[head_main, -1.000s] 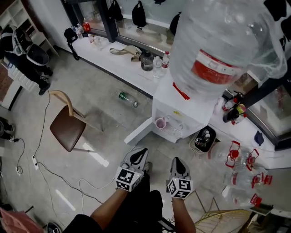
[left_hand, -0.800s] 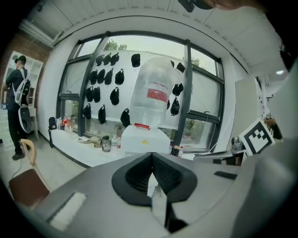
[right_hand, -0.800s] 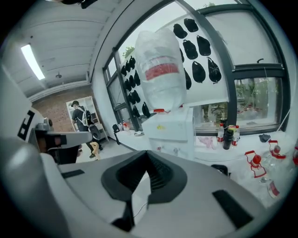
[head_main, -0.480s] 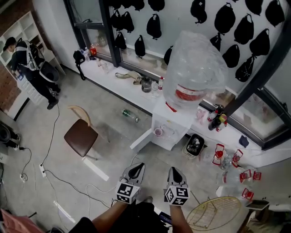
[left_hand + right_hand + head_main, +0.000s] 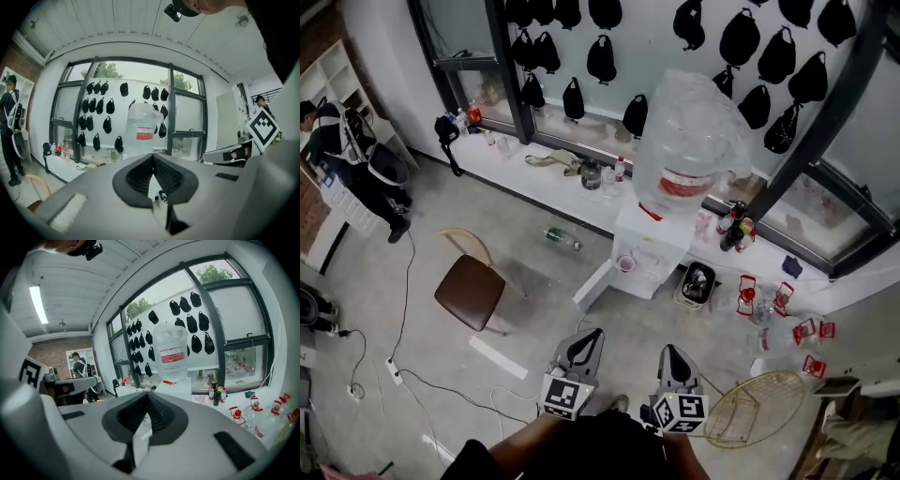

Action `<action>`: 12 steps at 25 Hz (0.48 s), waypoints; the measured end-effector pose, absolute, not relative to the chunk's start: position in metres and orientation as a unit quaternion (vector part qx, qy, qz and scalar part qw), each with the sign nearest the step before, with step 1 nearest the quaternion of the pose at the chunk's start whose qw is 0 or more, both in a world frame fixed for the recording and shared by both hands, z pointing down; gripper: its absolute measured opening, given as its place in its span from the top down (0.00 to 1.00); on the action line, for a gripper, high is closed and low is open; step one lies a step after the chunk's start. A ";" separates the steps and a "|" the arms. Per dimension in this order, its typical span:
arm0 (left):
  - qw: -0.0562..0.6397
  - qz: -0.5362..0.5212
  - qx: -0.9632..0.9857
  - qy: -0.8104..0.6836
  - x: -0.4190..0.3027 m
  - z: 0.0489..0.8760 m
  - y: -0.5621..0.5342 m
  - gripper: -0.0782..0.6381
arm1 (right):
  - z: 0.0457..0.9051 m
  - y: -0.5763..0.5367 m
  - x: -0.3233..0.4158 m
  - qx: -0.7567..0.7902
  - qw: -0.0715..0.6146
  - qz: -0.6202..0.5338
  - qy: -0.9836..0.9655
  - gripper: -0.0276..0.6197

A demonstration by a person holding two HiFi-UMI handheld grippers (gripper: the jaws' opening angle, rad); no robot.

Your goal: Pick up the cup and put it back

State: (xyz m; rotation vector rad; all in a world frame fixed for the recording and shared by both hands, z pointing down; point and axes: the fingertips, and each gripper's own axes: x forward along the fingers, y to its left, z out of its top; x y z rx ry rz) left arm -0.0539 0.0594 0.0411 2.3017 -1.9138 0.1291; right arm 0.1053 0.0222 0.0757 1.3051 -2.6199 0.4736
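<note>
Sitting cup [image 5: 625, 263] well beyond left hand-held gripper [image 5: 587, 339].

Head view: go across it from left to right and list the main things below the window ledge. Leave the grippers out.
person by the shelf → brown chair → green bottle lying on the floor → pink cup in the water dispenser → black bin → red-handled jugs

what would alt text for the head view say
Seen from above, the left hand-held gripper and right hand-held gripper, both shut and empty, point across a grey floor toward a white water dispenser with a pink cup in its niche. A brown chair stands to the left.
</note>
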 end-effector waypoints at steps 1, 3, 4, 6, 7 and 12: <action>0.066 0.042 0.771 -0.632 -0.056 0.037 0.062 0.88 | 0.071 0.027 0.104 0.443 0.084 0.156 -0.879 0.97; 0.055 0.042 0.778 -0.624 -0.061 0.032 0.066 0.88 | 0.063 0.035 0.100 0.449 0.078 0.150 -0.877 0.97; 0.053 0.041 0.781 -0.620 -0.062 0.031 0.066 0.88 | 0.061 0.038 0.099 0.451 0.076 0.148 -0.877 0.97; 0.049 0.038 0.787 -0.614 -0.066 0.029 0.069 0.88 | 0.058 0.042 0.096 0.455 0.073 0.145 -0.876 0.97; 0.046 0.038 0.789 -0.611 -0.068 0.028 0.070 0.88 | 0.057 0.044 0.095 0.456 0.072 0.144 -0.875 0.97; 0.052 0.029 0.793 -0.606 -0.071 0.029 0.074 0.88 | 0.054 0.048 0.092 0.462 0.072 0.140 -0.872 0.97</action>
